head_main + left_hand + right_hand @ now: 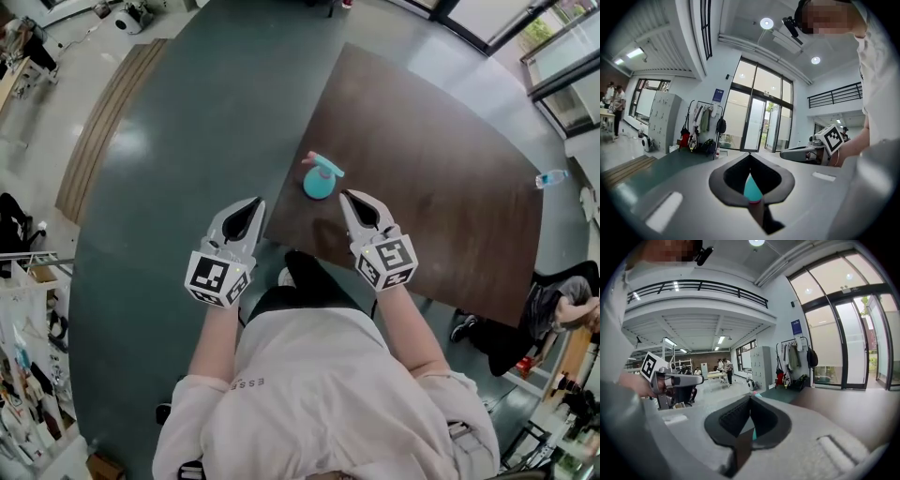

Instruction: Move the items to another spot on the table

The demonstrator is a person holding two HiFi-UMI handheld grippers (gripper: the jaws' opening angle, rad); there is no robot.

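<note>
A teal, rounded bottle with a pink and teal top [319, 178] stands near the front corner of the dark brown table [441, 178]. My left gripper [257, 202] hovers just off the table's near-left edge, short of the bottle and to its left. My right gripper [345, 196] is over the table edge, close to the bottle's right side. Both grippers are shut and hold nothing. In the left gripper view the jaws [750, 155] meet at their tips, and the teal bottle [751, 187] shows through the gap behind them. The right gripper view shows a teal sliver [754, 433] the same way.
A clear water bottle [551, 177] lies at the table's far right edge. A person [553, 309] sits low by the table's right corner. A wooden strip [108, 122] runs along the green floor at left. Racks with hanging things stand at the lower left.
</note>
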